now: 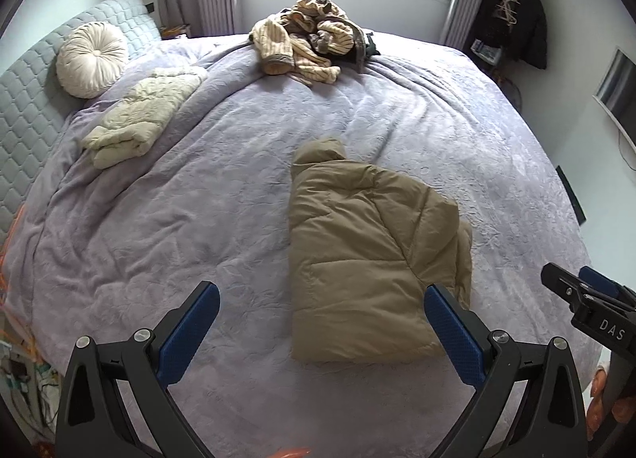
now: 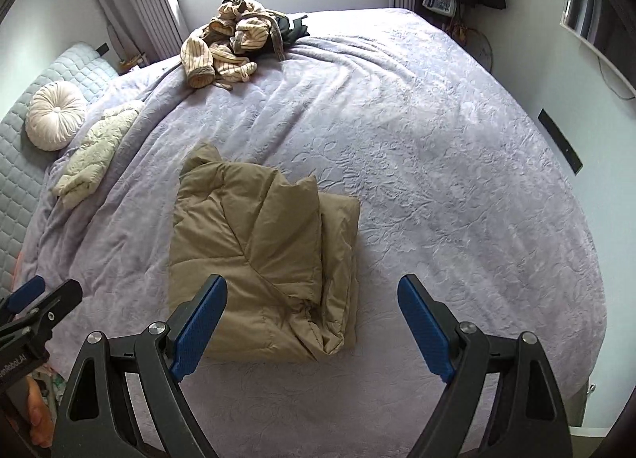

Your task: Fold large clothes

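Note:
A tan puffer jacket (image 1: 357, 251) lies folded into a thick rectangle on the lilac bed cover (image 1: 198, 200), hood end pointing away. It also shows in the right wrist view (image 2: 254, 255). My left gripper (image 1: 322, 303) is open and empty, held above the bed near the jacket's near edge. My right gripper (image 2: 312, 295) is open and empty, over the jacket's near right corner. The right gripper shows at the edge of the left wrist view (image 1: 584, 291).
A folded cream jacket (image 1: 139, 116) lies left near a round cushion (image 1: 91, 58) and the headboard (image 1: 24, 100). A heap of striped clothes (image 1: 310, 37) sits at the far side under the window. Dark coats (image 1: 516, 17) hang far right.

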A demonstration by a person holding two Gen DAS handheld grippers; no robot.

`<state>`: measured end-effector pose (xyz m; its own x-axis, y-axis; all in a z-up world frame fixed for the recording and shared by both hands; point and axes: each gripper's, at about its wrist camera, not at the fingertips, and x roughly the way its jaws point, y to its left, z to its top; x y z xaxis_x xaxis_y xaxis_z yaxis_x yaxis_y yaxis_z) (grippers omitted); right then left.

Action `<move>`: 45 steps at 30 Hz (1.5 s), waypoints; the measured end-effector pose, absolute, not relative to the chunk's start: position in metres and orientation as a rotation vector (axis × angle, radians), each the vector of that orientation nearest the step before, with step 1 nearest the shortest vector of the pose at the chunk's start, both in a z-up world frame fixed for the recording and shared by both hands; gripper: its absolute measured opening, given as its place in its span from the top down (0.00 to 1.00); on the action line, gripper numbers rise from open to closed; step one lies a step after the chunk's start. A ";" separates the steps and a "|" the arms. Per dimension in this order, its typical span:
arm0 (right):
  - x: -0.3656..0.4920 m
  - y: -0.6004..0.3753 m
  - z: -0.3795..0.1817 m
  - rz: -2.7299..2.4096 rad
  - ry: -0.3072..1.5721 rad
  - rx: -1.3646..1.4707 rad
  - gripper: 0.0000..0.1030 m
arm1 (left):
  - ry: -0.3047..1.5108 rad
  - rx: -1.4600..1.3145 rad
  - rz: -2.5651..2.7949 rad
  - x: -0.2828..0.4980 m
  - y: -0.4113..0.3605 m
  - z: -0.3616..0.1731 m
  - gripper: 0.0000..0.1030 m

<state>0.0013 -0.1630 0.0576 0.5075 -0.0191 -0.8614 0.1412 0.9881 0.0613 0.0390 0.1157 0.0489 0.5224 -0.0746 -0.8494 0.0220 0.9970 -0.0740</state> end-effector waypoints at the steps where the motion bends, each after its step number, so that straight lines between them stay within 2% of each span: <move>1: 0.001 -0.162 0.058 -0.103 1.033 0.122 0.13 | 1.023 -0.047 -0.050 0.038 0.115 0.049 0.00; 45: 0.003 -0.156 0.064 -0.108 1.031 0.088 0.13 | 1.065 -0.028 -0.003 0.041 0.122 0.039 0.00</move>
<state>0.0034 -0.1557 0.0641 0.5096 -0.0488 -0.8591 0.1311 0.9911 0.0215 0.0408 0.1222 0.0385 0.4842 -0.0160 -0.8748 -0.0109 0.9996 -0.0243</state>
